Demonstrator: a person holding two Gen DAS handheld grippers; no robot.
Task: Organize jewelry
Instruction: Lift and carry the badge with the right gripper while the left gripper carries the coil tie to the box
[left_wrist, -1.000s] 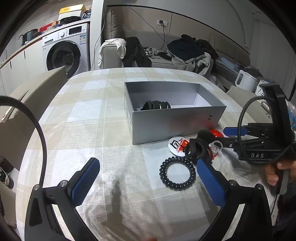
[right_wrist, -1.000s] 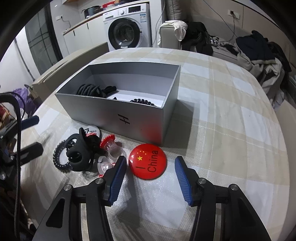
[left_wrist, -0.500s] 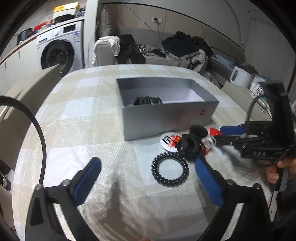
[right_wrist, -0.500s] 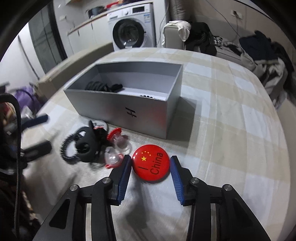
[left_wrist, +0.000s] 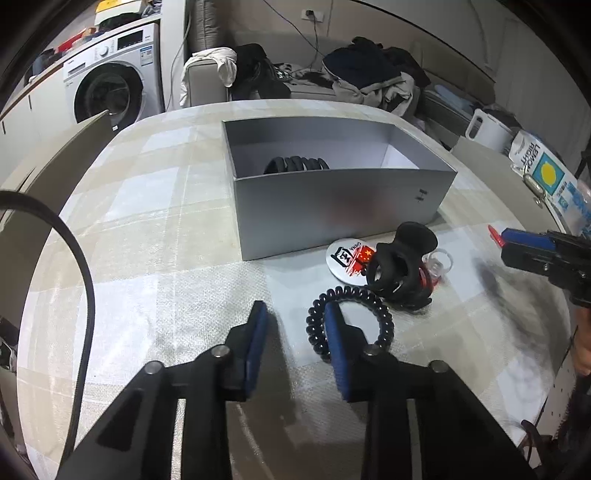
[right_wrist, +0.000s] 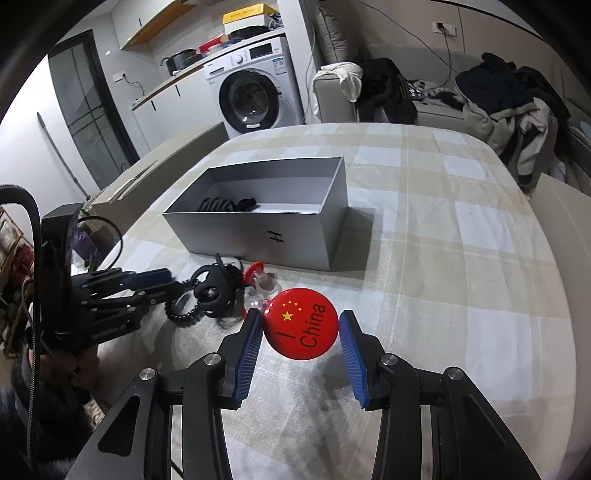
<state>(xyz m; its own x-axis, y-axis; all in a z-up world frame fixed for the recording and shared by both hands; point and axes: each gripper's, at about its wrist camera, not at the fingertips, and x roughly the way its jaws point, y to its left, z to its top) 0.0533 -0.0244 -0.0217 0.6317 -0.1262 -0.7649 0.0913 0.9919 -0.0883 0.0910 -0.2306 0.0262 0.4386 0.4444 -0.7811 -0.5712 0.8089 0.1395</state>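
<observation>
Jewelry: a small heap lies on the surface (left_wrist: 155, 229) just in front of the grey box (left_wrist: 332, 214): a black coil hair tie (left_wrist: 384, 317), a black hair claw (left_wrist: 399, 266), a white badge (left_wrist: 345, 254), and some clear and red small pieces which I cannot name.
Red badge (right_wrist: 302, 324): it is between the fingers of the right gripper (right_wrist: 301, 354) and seems lifted off the surface, tilted toward the camera. Both pads appear to press on its rim, so I judge it is held by the edge, because a flat disc gives no other hold.
Left gripper (left_wrist: 295, 332): its fingers have just been closing and now stand narrow. One pad sits inside the ring of the coil hair tie, the other outside, with the near side of the coil between them. Whether the pads already pinch it I cannot tell.
Box: open at the top, with dark hair ties (left_wrist: 295, 164) already inside at one end; the rest is free.
Step, as I judge: each hand takes one piece to carry it into the box.
</observation>
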